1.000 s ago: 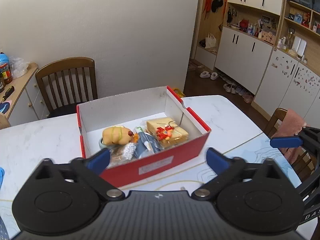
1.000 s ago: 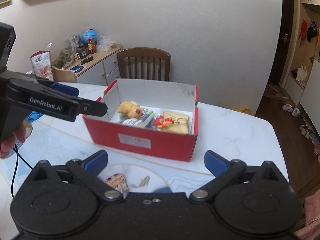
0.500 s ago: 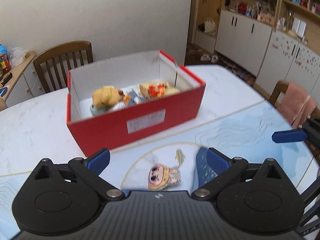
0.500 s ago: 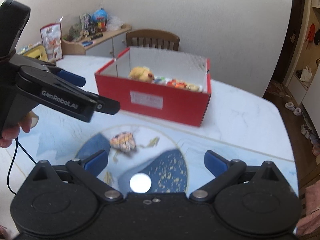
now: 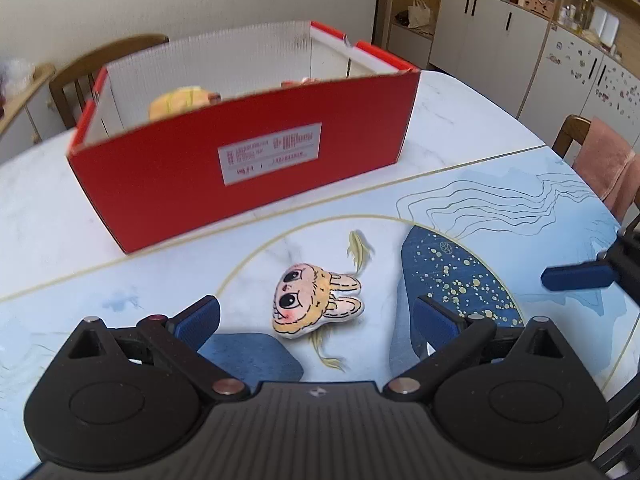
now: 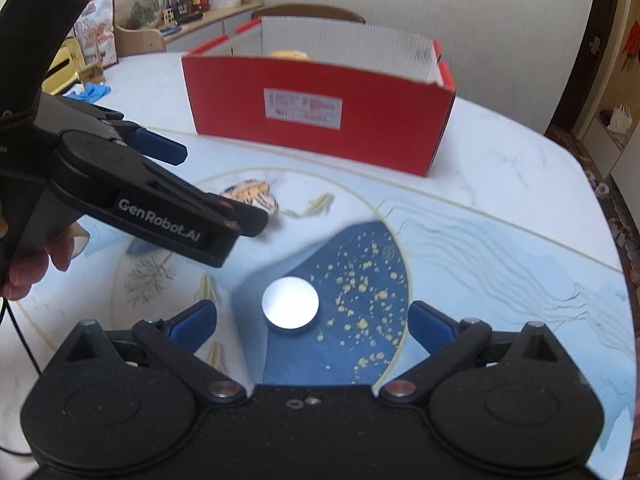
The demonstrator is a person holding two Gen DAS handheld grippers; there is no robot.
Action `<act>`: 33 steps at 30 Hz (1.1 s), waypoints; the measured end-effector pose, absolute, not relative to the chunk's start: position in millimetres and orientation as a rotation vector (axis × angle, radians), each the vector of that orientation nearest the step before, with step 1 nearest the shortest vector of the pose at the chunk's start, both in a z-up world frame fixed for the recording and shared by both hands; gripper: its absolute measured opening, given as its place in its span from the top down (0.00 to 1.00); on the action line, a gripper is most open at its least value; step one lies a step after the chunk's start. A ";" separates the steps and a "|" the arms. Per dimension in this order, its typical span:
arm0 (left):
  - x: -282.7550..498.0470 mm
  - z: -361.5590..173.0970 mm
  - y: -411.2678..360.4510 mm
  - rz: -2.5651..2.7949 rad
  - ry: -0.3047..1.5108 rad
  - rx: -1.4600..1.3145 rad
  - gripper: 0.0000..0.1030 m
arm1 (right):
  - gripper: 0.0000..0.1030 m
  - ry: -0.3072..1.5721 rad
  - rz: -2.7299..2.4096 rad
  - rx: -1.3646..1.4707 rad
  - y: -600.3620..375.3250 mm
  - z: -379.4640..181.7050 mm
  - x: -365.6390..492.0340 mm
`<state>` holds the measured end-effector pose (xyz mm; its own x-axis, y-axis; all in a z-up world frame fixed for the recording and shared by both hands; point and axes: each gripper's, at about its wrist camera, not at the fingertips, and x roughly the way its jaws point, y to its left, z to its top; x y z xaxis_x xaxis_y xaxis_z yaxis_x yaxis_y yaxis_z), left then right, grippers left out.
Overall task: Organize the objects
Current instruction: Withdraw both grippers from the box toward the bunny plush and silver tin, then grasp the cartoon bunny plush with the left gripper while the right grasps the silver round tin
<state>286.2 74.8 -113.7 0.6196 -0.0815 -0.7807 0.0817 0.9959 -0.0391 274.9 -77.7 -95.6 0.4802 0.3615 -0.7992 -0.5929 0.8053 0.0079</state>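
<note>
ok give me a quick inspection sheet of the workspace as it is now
surface: white marble-look table with a blue and gold printed pattern, a bright light glare on it near the right tool.
job's things: red box open, a yellow plush showing over its wall; small bunny-face plush lying on the table in front of the box, outside it.
clutter: blue glove and a yellow item at the far table edge.
grippers: left tool open, low over the bunny-face plush, not touching; right tool open, empty.
cables: thin black cable hanging below the hand holding the left tool.
surroundings: wooden chair, cabinets, cluttered sideboard.
</note>
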 end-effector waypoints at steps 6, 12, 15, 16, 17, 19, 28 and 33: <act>295.4 -128.8 83.3 -0.092 0.904 -0.062 0.00 | 0.08 0.928 0.586 -0.289 -70.8 -112.0 282.0; 302.1 -139.0 84.3 -0.089 0.908 -0.033 0.00 | 0.15 0.947 0.582 -0.296 -63.8 -121.0 286.0; 303.8 -142.5 84.6 -0.079 0.906 -0.024 0.00 | 0.18 0.955 0.582 -0.300 -61.1 -123.8 287.1; 304.3 -143.3 84.8 -0.075 0.905 -0.023 0.01 | 0.20 0.957 0.583 -0.299 -60.5 -124.7 287.7; 304.6 -144.0 85.2 -0.075 0.904 -0.023 0.01 | 0.21 0.961 0.582 -0.300 -60.0 -125.6 288.0; 305.2 -145.0 85.5 -0.078 0.901 -0.026 0.01 | 0.22 0.966 0.582 -0.303 -58.4 -127.6 288.5; 303.1 -143.1 81.8 -0.089 0.881 0.001 0.27 | 0.36 0.959 0.577 -0.305 -53.6 -128.4 289.6; 301.8 -140.9 80.7 -0.108 0.883 -0.005 0.38 | 0.46 0.957 0.568 -0.297 -53.5 -126.9 290.1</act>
<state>301.8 80.7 -140.9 0.6294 -0.0965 -0.7710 0.0922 0.9945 -0.0492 290.1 -53.5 -126.9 0.4462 0.3233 -0.8345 -0.5773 0.8165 0.0077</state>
